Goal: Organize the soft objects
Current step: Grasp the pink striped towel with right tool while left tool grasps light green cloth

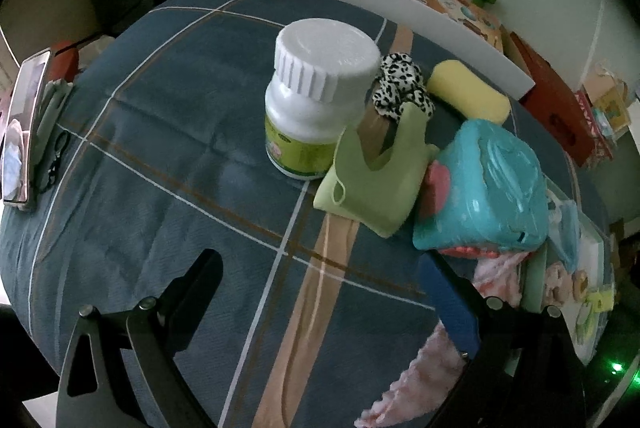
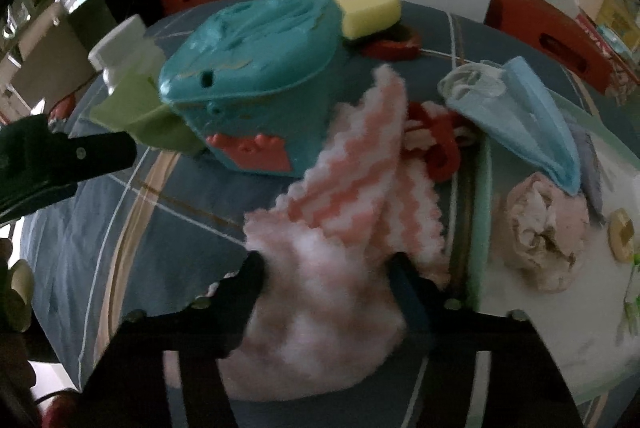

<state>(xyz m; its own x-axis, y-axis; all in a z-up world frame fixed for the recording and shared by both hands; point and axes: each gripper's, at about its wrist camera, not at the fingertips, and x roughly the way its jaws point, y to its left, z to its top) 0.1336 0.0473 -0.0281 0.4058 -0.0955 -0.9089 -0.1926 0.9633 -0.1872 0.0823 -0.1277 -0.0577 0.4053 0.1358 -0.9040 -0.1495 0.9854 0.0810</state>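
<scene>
Between your right fingers: you are pinching the pink-and-white zigzag cloth (image 2: 336, 228) with the right gripper (image 2: 326, 264); its jaws are narrowed onto the fluffy bunched end, and the rest is trailing away over the plaid tablecloth (image 2: 80, 228).
Left claw: you are holding the left gripper (image 1: 320, 268) wide and empty above the tablecloth, in front of the white pill bottle (image 1: 316, 96).
Cloth axis: its long axis is running from your fingers up and slightly right in the right wrist view, the scalloped far tip pointing toward the yellow sponge (image 2: 368, 13).
Cloth position: the far part is lying beside the teal toy box (image 2: 252, 76) and looks to be overlapping the red-and-white item (image 2: 436, 140); whether it is touching the box wall, you cannot tell.
Tray: the pale tray (image 2: 480, 188) to the right is already holding a light blue cloth (image 2: 520, 116) and a crumpled pink lump (image 2: 544, 232).
Risk, snagging: if you are lifting sideways, the trailing end is likely dragging the red-and-white item or nudging the toy box, because the pile is crowded.
Risk, slipping: the grip is sitting on loose fluffy folds, so a fast swing could be pulling the cloth free.
Risk, tipping: the green silicone piece (image 1: 372, 172) is leaning by the pill bottle; a shoved box could be toppling both.
</scene>
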